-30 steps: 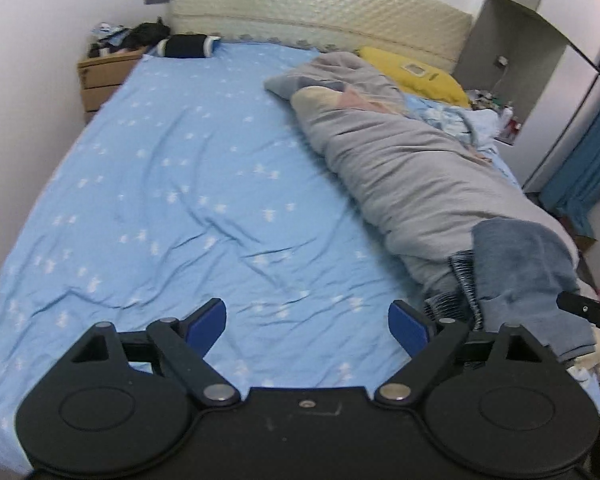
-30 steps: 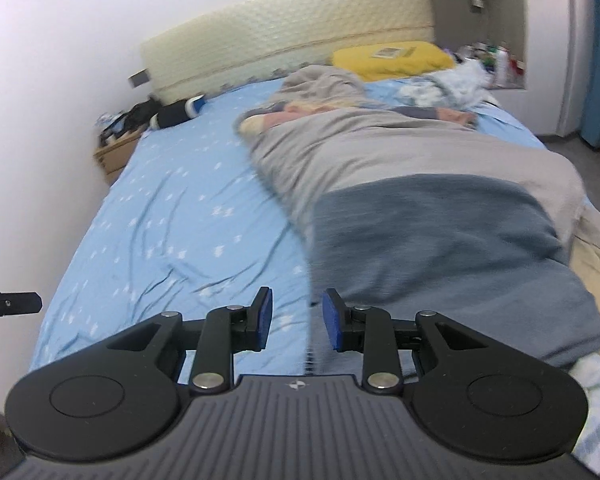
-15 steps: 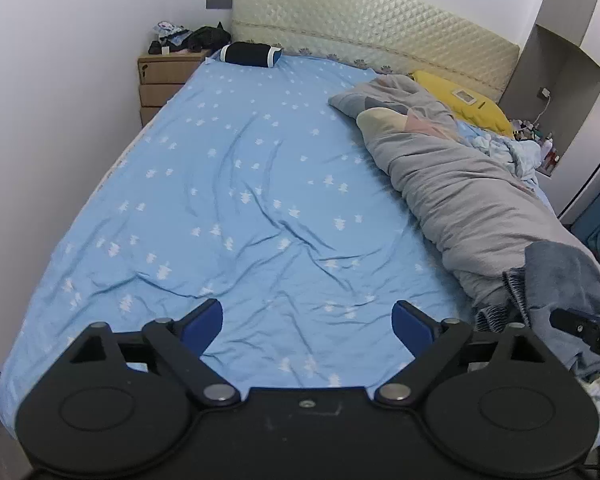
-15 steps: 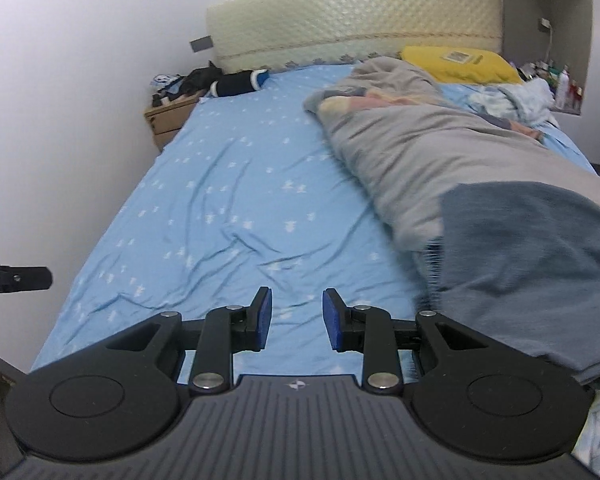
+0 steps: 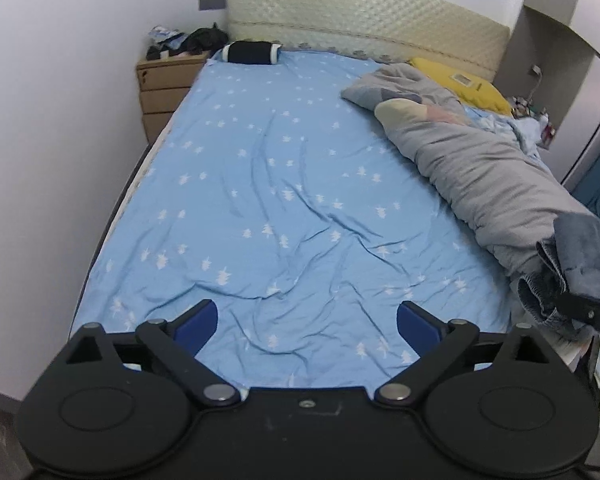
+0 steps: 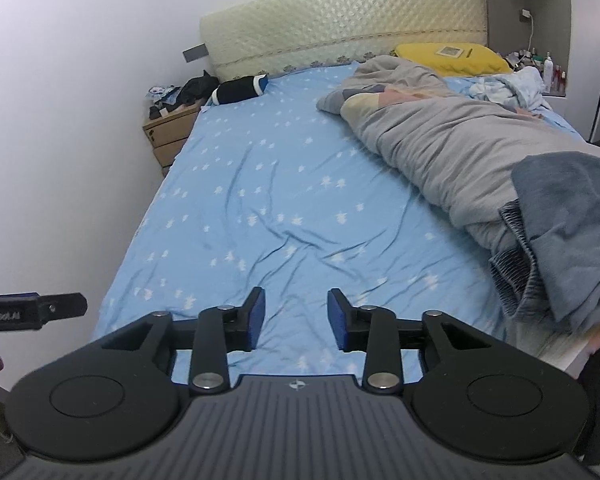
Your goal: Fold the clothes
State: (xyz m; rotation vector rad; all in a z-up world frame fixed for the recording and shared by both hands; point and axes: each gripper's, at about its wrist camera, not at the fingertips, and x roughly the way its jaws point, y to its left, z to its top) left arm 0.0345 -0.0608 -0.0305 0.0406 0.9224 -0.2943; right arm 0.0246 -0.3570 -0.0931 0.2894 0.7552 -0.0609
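Hovering over the foot of a bed (image 5: pixel 292 184), the left gripper (image 5: pixel 307 320) stood w/ jaws spread wide, nothing between them, having just been opening. The right gripper (image 6: pixel 296 316), also just opening, showed a narrower gap, likewise empty, only blue star-print sheet beyond. The blue-grey garment (image 6: pixel 568 232) lay folded on the grey duvet (image 6: pixel 460 148) at the bed's right edge, well to the right of both tools, touching neither. A yellow pillow (image 6: pixel 452 58) sat by the headboard.
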